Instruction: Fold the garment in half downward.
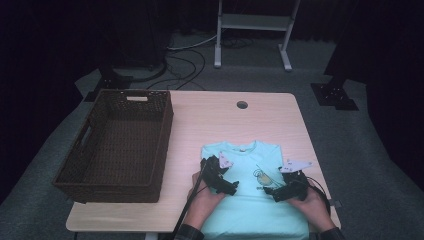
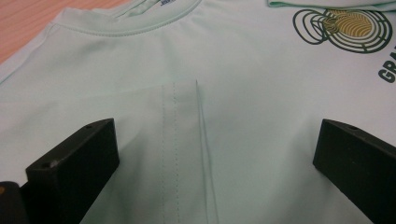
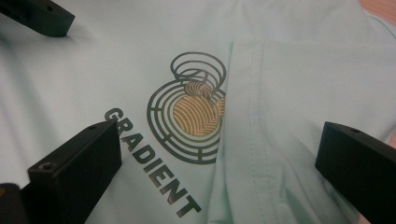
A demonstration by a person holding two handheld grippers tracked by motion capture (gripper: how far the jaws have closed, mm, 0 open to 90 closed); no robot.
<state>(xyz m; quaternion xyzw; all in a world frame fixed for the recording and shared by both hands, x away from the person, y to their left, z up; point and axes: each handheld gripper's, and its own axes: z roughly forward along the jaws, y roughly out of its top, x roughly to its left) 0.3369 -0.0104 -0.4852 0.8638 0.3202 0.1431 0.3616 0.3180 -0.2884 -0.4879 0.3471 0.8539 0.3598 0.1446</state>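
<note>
Mint-green cotton T-shirt (image 1: 245,200) lies flat, front up, on the near part of the pale wooden table (image 1: 210,115), its collar pointing away from me and both sleeves folded inward over the chest. To its left, well apart, stands a dark brown woven wicker basket (image 1: 162,145) with cut-out handles. I hold my left gripper (image 1: 220,175) low over the shirt's left half, jaws spread wide on either side of the folded sleeve's stitched hem (image 2: 175,154), pinching nothing. My right gripper (image 1: 290,187) hovers over the right half, jaws likewise spread apart and holding nothing. Between them sits a chest print: a dark green ringed emblem with a gold centre (image 3: 194,114), and beneath it the word "GRADIENT" (image 3: 152,161) in dark capitals.
</note>
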